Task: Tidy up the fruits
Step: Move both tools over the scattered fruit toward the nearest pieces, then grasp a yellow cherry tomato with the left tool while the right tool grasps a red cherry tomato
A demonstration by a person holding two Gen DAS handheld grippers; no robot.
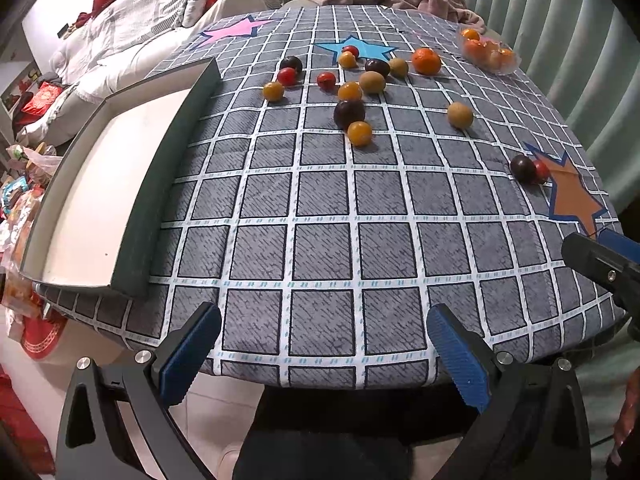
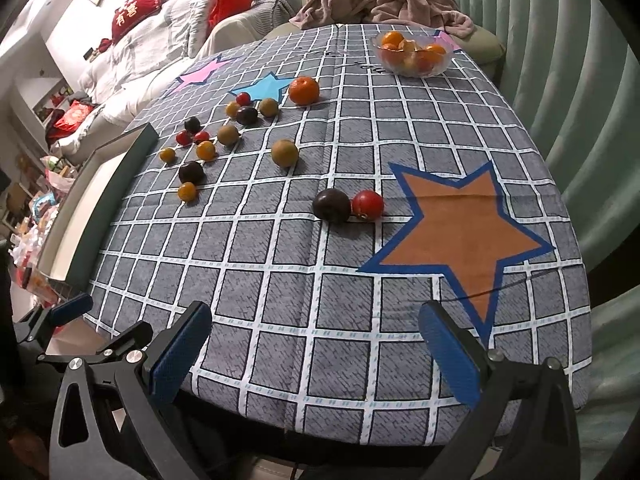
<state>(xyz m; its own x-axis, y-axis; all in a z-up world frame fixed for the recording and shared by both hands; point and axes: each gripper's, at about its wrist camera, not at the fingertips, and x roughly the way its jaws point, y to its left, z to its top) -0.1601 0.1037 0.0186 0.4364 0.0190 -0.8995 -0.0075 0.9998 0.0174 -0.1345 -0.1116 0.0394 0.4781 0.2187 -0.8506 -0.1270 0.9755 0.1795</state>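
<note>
Fruit lies loose all over the checked tablecloth (image 2: 320, 320), so the sorting looks hardly begun. A glass bowl (image 2: 414, 56) at the far right of the table already holds some oranges, which may be the part that is done. One big orange (image 2: 304, 90) sits alone beside the blue star (image 2: 262, 87). Near it is a bunch of small fruits: red, yellow, dark and brownish ones. A dark plum (image 2: 331, 206) and a red tomato (image 2: 367, 205) touch each other just beside the orange star (image 2: 460, 236). One brown fruit (image 2: 285, 153) sits by itself between the bunch and that pair. The white tray (image 1: 100, 184) with the dark rim on the left side has no fruit in it as far as the view shows. The left gripper (image 1: 324, 348) is spread wide with nothing in it, low at the near edge of the table. The right gripper (image 2: 316, 350) is spread wide too, and bare. Both are well apart from any fruit. A red pillow (image 2: 136, 6) on the bed has white writing on it, likely Chinese, but it is too blurry to read for sure.
</note>
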